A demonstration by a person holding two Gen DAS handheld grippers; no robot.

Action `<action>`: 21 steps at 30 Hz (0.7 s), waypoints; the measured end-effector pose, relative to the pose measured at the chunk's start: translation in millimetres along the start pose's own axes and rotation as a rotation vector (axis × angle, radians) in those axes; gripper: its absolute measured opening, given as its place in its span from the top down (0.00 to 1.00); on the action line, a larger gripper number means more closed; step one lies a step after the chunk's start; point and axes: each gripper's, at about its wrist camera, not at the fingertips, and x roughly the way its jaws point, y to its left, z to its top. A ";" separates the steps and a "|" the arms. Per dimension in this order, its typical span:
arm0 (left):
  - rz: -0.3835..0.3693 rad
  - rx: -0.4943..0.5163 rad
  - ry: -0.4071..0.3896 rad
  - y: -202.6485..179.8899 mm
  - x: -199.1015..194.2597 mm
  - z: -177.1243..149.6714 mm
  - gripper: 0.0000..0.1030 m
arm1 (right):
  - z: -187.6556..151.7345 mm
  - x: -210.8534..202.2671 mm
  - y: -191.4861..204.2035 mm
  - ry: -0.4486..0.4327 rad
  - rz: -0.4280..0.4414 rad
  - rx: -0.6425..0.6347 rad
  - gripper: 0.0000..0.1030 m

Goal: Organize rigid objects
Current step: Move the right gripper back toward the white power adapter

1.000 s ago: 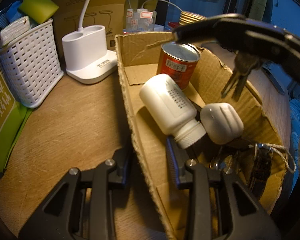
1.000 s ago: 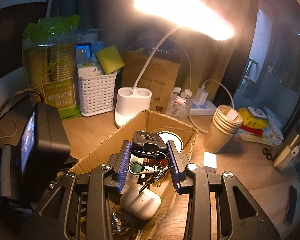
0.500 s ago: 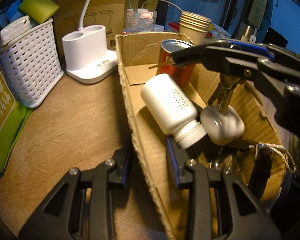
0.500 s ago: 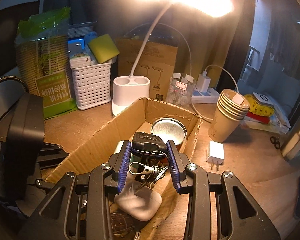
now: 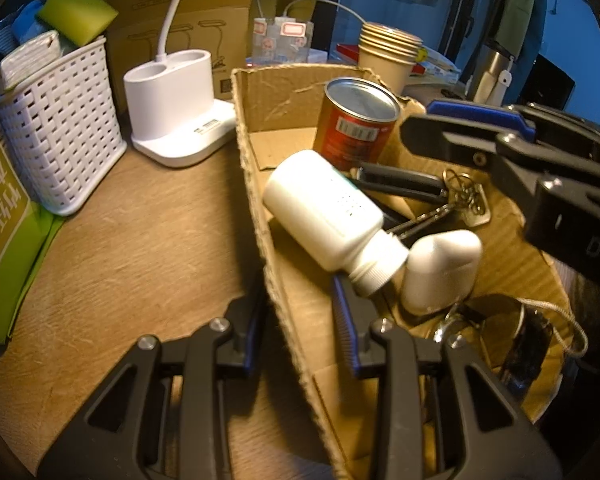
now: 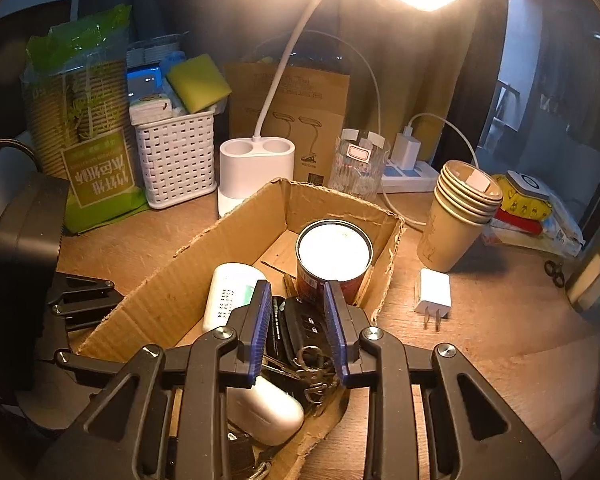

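A cardboard box (image 5: 252, 184) (image 6: 340, 204) on the wooden desk holds an upright red can (image 5: 356, 128) (image 6: 334, 264), a white bottle (image 5: 324, 216) on its side, a white earbud case (image 5: 440, 268) (image 6: 268, 408) and a black key fob (image 5: 400, 180) (image 6: 300, 320) with keys (image 5: 468, 200). My left gripper (image 5: 300, 328) straddles the box's near wall and is shut on it. My right gripper (image 6: 298, 320) (image 5: 424, 120) hovers over the fob. Its jaws are closing, with a gap still showing and nothing pressed between the pads.
Left of the box stand a white lattice basket (image 5: 60, 140), a white lamp base (image 5: 172, 92) and a green package (image 5: 0, 200). To its right are stacked paper cups (image 6: 456, 216) and a white charger plug (image 6: 432, 292). A power strip (image 6: 408, 172) lies behind.
My right gripper sank into the box with the key fob and let it go; fob and keys now lie inside. Its jaws stand narrower. The left gripper has not moved.
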 end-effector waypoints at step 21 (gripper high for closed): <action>-0.001 0.000 0.000 0.5 0.3 -0.1 0.67 | -7.1 -8.6 -26.0 -0.014 -0.006 0.084 0.72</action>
